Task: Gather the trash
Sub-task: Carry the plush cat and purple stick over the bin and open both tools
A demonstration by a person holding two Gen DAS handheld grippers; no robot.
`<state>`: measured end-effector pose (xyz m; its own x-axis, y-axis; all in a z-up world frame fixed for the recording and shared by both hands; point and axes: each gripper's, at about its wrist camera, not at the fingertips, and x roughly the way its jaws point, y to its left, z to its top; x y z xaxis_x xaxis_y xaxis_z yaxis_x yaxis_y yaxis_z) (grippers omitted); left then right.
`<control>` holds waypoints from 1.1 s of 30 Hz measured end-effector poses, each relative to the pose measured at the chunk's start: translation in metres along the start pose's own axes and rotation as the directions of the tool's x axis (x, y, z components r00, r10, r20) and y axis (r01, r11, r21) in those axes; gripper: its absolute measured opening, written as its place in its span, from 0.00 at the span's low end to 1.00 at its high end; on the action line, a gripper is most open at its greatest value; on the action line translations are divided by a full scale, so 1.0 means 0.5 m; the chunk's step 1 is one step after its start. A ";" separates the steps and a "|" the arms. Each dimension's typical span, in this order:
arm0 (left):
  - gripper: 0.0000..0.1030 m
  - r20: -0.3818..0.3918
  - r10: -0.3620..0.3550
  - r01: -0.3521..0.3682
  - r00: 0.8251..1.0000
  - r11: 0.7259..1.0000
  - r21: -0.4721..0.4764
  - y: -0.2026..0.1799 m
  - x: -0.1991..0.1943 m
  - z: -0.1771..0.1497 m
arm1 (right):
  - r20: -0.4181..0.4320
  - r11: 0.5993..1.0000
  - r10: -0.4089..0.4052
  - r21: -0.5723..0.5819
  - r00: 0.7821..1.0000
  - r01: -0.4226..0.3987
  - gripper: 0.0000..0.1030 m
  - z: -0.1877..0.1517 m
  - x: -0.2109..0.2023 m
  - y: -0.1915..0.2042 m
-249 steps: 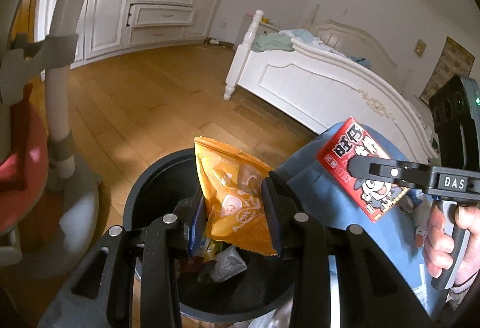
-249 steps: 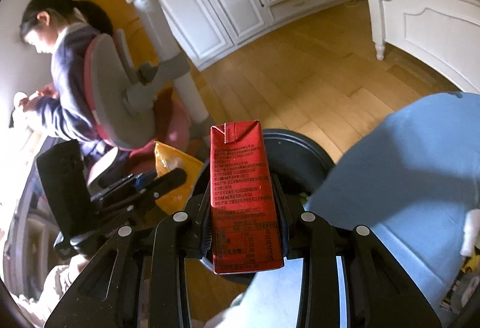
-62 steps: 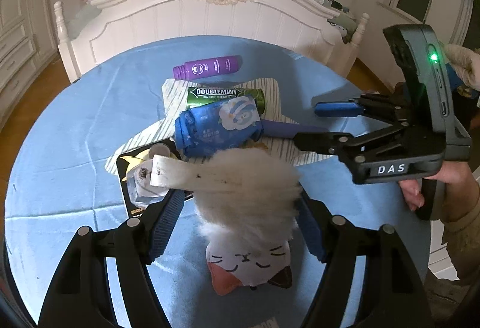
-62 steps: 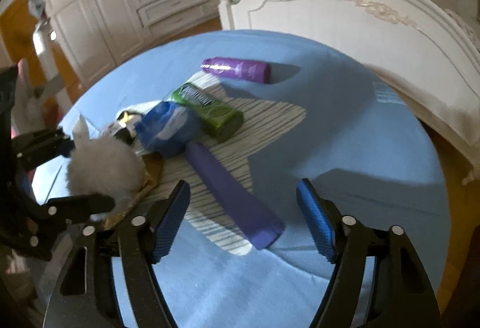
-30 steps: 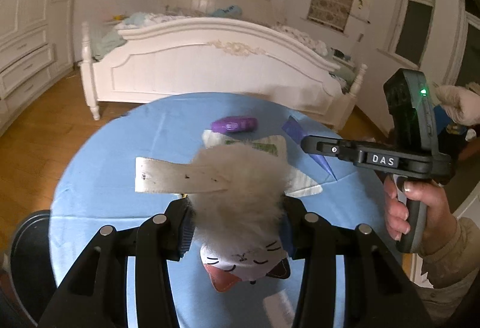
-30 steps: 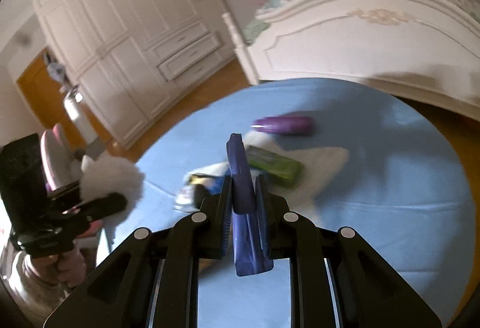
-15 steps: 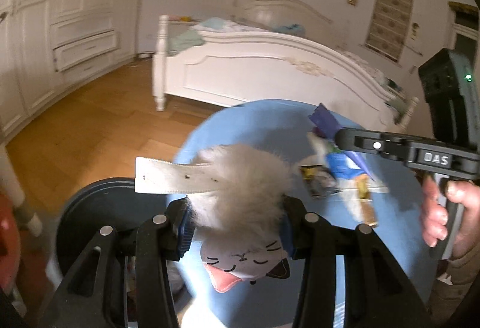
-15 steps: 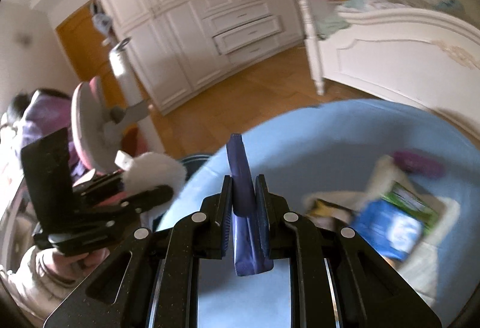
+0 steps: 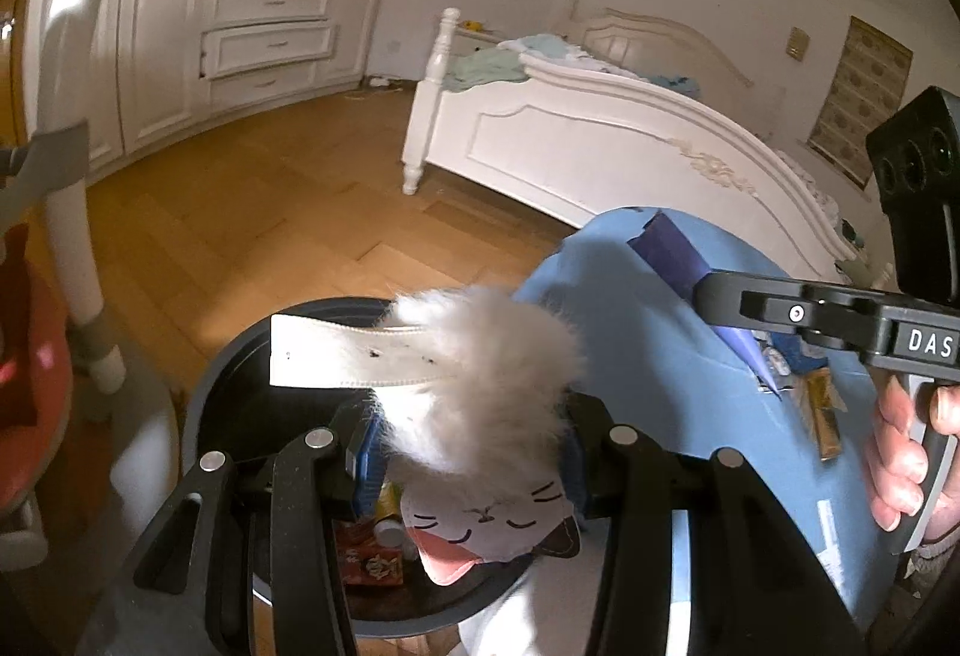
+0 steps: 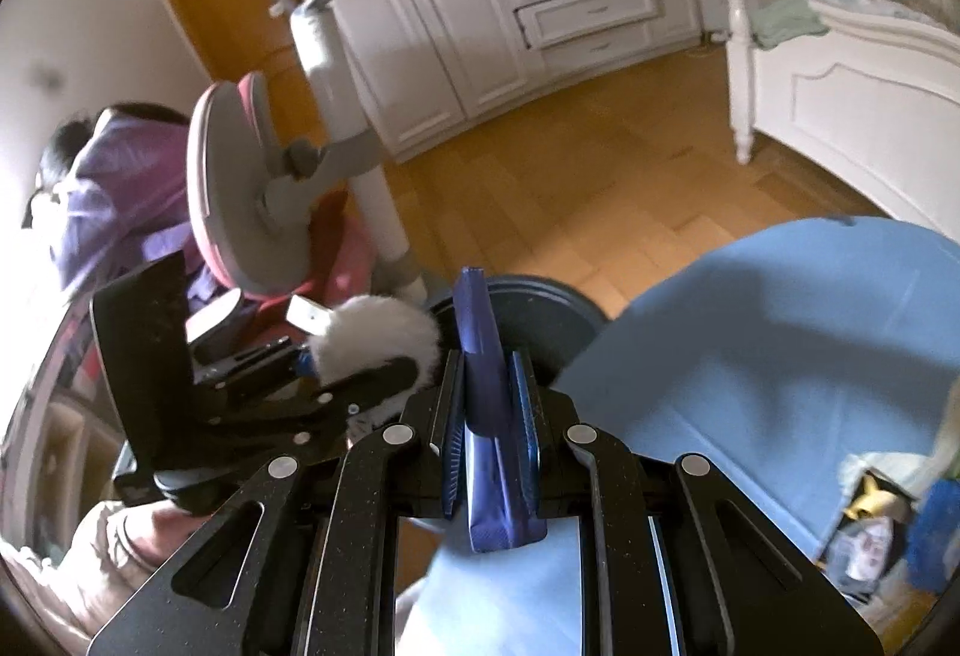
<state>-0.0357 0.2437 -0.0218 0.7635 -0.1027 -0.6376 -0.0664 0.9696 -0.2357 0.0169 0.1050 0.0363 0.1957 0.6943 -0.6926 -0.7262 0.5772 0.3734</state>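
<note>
My left gripper [image 9: 465, 452] is shut on a white fluffy cat plush [image 9: 480, 374] with a white strap, held over the black trash bin [image 9: 228, 356]. The bin holds a red packet [image 9: 369, 563] and other trash. My right gripper [image 10: 489, 416] is shut on a flat dark blue packet [image 10: 480, 332], held upright near the bin's rim [image 10: 540, 302]. The right gripper [image 9: 780, 308] also shows at the right of the left wrist view with the blue packet [image 9: 672, 248]. The left gripper [image 10: 336, 374] with the plush [image 10: 378, 332] shows in the right wrist view.
A round table with a blue cloth [image 9: 648, 356] stands right of the bin, with leftover wrappers [image 10: 870, 518] on it. A pink and grey chair [image 10: 240, 176] with a seated person [image 10: 114, 176] is left of the bin. A white bed [image 9: 600, 146] stands behind.
Both grippers have swung left from the table to the bin. The plush now hangs over the bin's opening, and the blue packet is close beside it.
</note>
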 end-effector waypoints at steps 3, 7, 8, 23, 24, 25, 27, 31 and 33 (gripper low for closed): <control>0.44 -0.007 0.006 -0.006 1.000 1.000 -0.012 0.019 0.004 -0.004 | -0.028 1.000 0.013 0.016 1.000 -0.012 0.16 0.006 0.036 0.004; 0.44 -0.017 0.013 -0.013 1.000 0.999 -0.032 0.044 0.012 -0.007 | -0.060 1.000 0.012 0.012 0.998 -0.012 0.16 0.013 0.080 0.020; 0.44 -0.019 0.015 -0.016 1.000 0.999 -0.037 0.049 0.014 -0.009 | -0.067 1.000 0.012 0.011 0.998 -0.011 0.16 0.015 0.089 0.023; 0.68 -0.022 0.080 -0.081 0.997 0.995 -0.060 0.086 0.015 -0.004 | -0.081 0.998 0.031 0.052 0.996 -0.027 0.55 0.036 0.148 0.008; 0.68 -0.020 0.081 -0.082 0.997 0.995 -0.060 0.086 0.014 -0.003 | -0.067 0.998 0.026 0.053 0.997 -0.023 0.64 0.035 0.141 0.005; 0.68 -0.019 0.082 -0.083 0.996 0.995 -0.059 0.088 0.013 -0.001 | -0.057 0.998 0.024 0.055 0.998 -0.021 0.66 0.034 0.136 0.004; 0.68 -0.018 0.077 -0.078 0.997 0.995 -0.057 0.083 0.011 0.002 | -0.046 0.998 0.030 0.062 0.999 -0.027 0.66 0.032 0.124 -0.002; 0.68 -0.015 0.058 -0.059 0.998 0.997 -0.040 0.055 0.010 0.011 | -0.019 0.997 0.033 0.077 0.999 -0.031 0.66 0.027 0.091 -0.018; 0.68 -0.015 0.036 -0.037 0.999 0.999 -0.026 0.034 0.011 0.017 | -0.003 0.995 0.032 0.093 0.999 -0.031 0.66 0.021 0.071 -0.032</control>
<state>-0.0273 0.2616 -0.0234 0.7506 -0.0709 -0.6569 -0.1112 0.9665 -0.2315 0.0426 0.1247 0.0124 0.1705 0.7107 -0.6826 -0.6672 0.5930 0.4508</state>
